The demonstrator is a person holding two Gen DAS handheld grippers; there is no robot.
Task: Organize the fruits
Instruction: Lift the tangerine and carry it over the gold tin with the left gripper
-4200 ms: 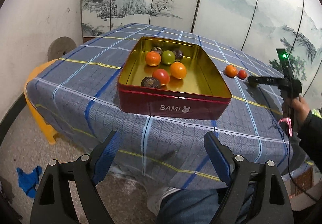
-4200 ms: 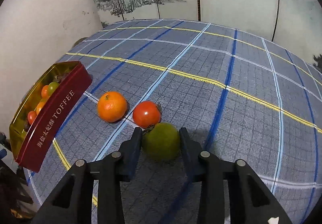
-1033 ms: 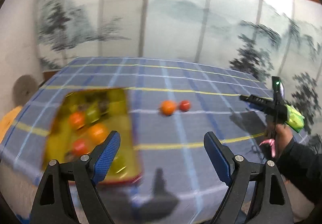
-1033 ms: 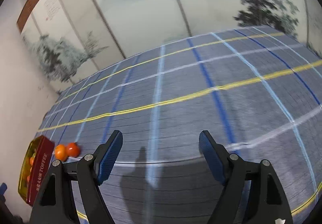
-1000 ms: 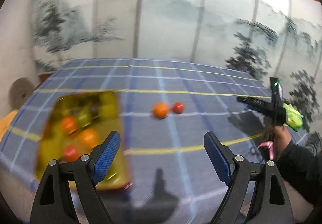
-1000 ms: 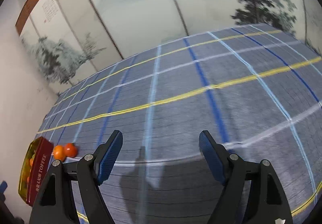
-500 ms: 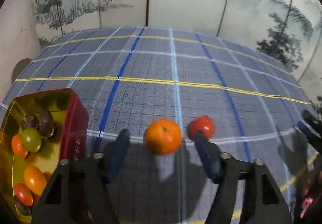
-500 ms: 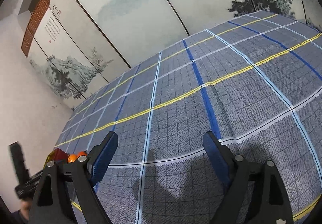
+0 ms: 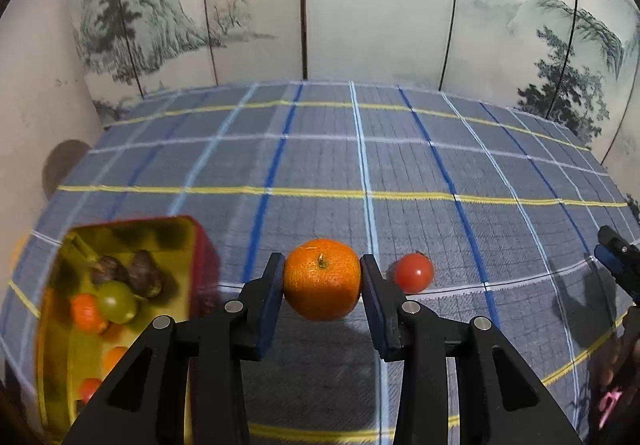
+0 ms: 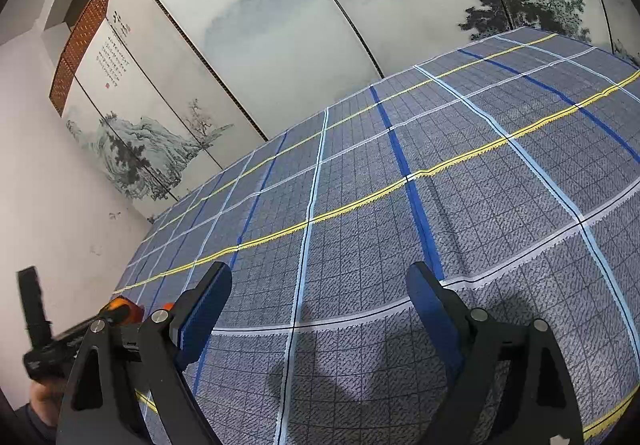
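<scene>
My left gripper (image 9: 322,285) is shut on an orange mandarin (image 9: 321,277), with both blue pads against its sides, just above the plaid tablecloth (image 9: 360,165). A red tomato (image 9: 413,272) lies on the cloth just right of it. The gold tin with red walls (image 9: 182,229) sits at the lower left and holds several fruits, among them a green one (image 9: 117,302). My right gripper (image 10: 318,309) is open and empty over the cloth (image 10: 400,205). The left gripper's body (image 10: 72,341) shows at the lower left of the right wrist view.
A folding screen with painted landscapes (image 9: 360,5) stands behind the table. A white wall (image 9: 32,85) is at the left. The right gripper's tip (image 9: 616,257) and the hand holding it show at the right edge of the left wrist view.
My left gripper has moved forward and closed on the mandarin, which was lying free between its open fingers half a second ago. My right gripper stays open and has hardly moved.
</scene>
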